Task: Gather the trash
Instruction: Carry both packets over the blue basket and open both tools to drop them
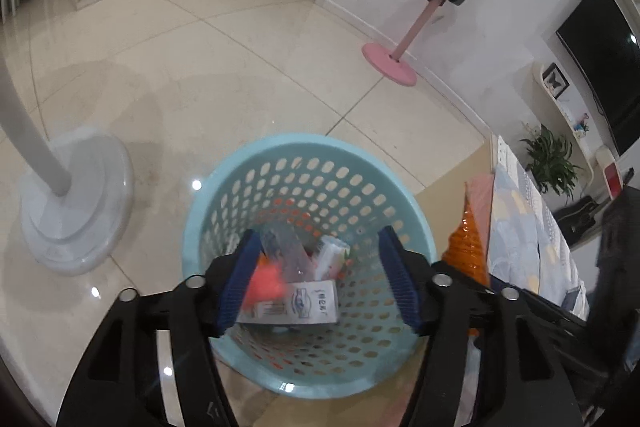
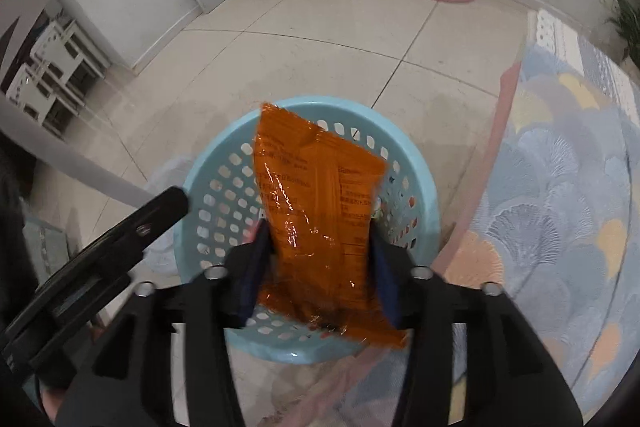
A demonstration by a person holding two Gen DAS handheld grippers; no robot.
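Note:
A light blue perforated basket [image 1: 224, 195] stands on the tiled floor and also shows in the right wrist view [image 2: 216, 167]. In it lie a white printed carton [image 1: 304, 303], a clear plastic bottle [image 1: 286, 247] and a red-orange piece [image 1: 266, 283]. My left gripper [image 1: 320, 247] is open above the basket, holding nothing. My right gripper [image 2: 320, 231] is shut on an orange foil snack wrapper [image 2: 316, 203] and holds it over the basket. The wrapper also shows at the right of the left wrist view [image 1: 468, 247].
A white fan base with its pole [image 1: 72, 199] stands left of the basket. A pink coat stand [image 1: 390, 63] with bags stands by the far wall. A pastel patterned mat [image 2: 560, 207] lies to the right. A TV, shelves and a plant [image 1: 552, 159] are at the far right.

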